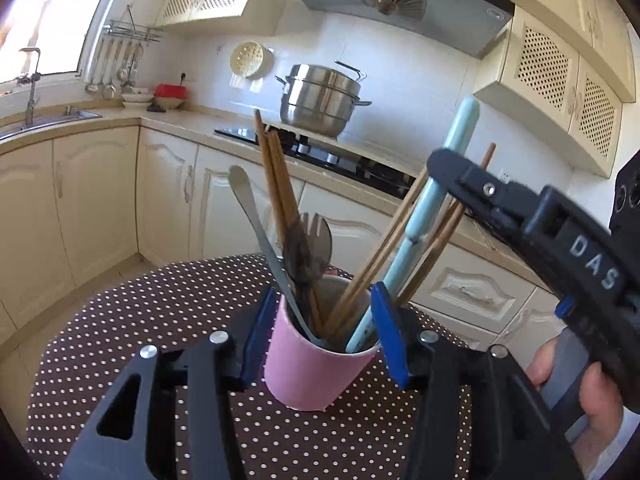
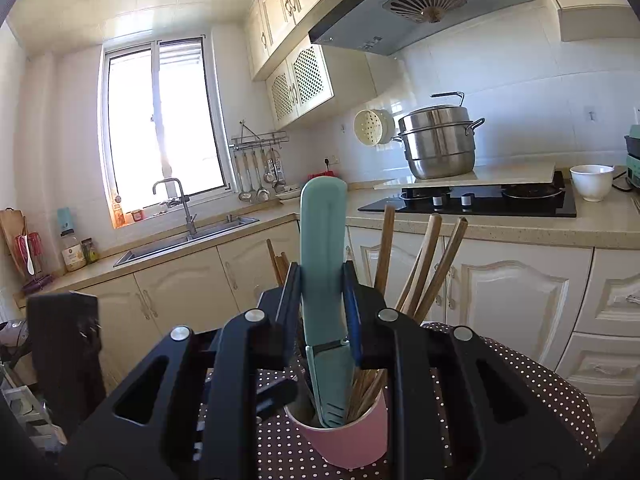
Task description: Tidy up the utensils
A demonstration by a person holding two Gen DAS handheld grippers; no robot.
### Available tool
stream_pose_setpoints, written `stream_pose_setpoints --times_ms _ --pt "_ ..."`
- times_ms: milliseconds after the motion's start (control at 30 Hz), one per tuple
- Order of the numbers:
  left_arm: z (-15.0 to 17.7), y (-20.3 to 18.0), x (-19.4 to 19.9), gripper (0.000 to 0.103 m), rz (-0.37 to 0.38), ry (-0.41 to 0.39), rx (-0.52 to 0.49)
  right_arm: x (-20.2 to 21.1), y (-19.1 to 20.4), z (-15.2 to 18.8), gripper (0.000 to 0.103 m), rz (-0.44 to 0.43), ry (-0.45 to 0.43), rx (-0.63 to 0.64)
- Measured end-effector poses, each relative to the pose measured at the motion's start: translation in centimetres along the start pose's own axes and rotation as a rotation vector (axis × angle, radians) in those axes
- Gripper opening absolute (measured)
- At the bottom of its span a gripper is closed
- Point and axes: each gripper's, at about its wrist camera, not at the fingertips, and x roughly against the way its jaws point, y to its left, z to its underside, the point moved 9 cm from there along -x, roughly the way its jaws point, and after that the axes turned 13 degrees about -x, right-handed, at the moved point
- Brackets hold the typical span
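Observation:
A pink cup (image 1: 308, 372) stands on the polka-dot table (image 1: 160, 320); it also shows in the right wrist view (image 2: 352, 440). It holds wooden chopsticks (image 1: 280, 192), a metal spoon (image 1: 256, 220), a metal fork (image 1: 316, 240) and a long teal utensil (image 1: 440, 200). My left gripper (image 1: 324, 320) is shut on the cup, one blue pad on each side. My right gripper (image 2: 322, 300) is shut on the teal utensil (image 2: 324, 280), whose lower end is inside the cup. The right gripper also shows in the left wrist view (image 1: 452, 176), reaching in from the right.
Behind the table run cream cabinets (image 1: 100, 200), a black hob (image 2: 480, 200) with a steel steamer pot (image 2: 440, 140), a sink (image 2: 180, 240) and a white bowl (image 2: 592, 182). More chopsticks (image 2: 432, 264) lean in the cup right of the teal utensil.

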Motion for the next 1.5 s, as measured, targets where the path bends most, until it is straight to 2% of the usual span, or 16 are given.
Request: stream_pose_setpoints --times_ms 67,133,267,600,867,900,967,1233,1500 --pt "0.0 0.8 0.9 0.057 -0.048 -0.010 0.005 0.0 0.0 0.1 0.021 0.002 0.002 0.000" --pt "-0.1 2.1 2.0 0.062 -0.146 -0.029 0.003 0.0 0.0 0.3 0.021 0.007 0.005 0.006" --pt "-0.3 3.8 3.8 0.066 -0.282 -0.048 -0.024 -0.4 -0.1 0.8 0.021 0.017 0.021 0.008" --pt "-0.9 5.1 5.7 0.069 -0.343 -0.047 -0.057 -1.2 -0.6 2.6 0.021 0.057 0.058 0.014" --pt "-1.2 5.0 7.4 0.074 -0.374 -0.064 -0.090 -0.8 -1.0 2.8 0.024 0.086 0.053 -0.008" --pt "-1.3 5.0 7.6 0.074 -0.375 -0.067 -0.091 -0.6 -0.9 2.6 0.027 0.085 0.046 -0.007" --pt "-1.3 4.9 8.3 0.075 -0.376 -0.071 -0.089 0.1 -0.5 2.1 0.053 0.084 0.019 0.001" --pt "-1.7 3.8 12.5 0.080 -0.430 -0.110 -0.104 4.5 2.0 0.5 0.054 0.056 -0.048 0.041" --pt "-1.5 0.7 18.9 0.086 -0.489 -0.171 -0.131 12.3 3.7 0.6 0.081 0.147 -0.098 0.115"
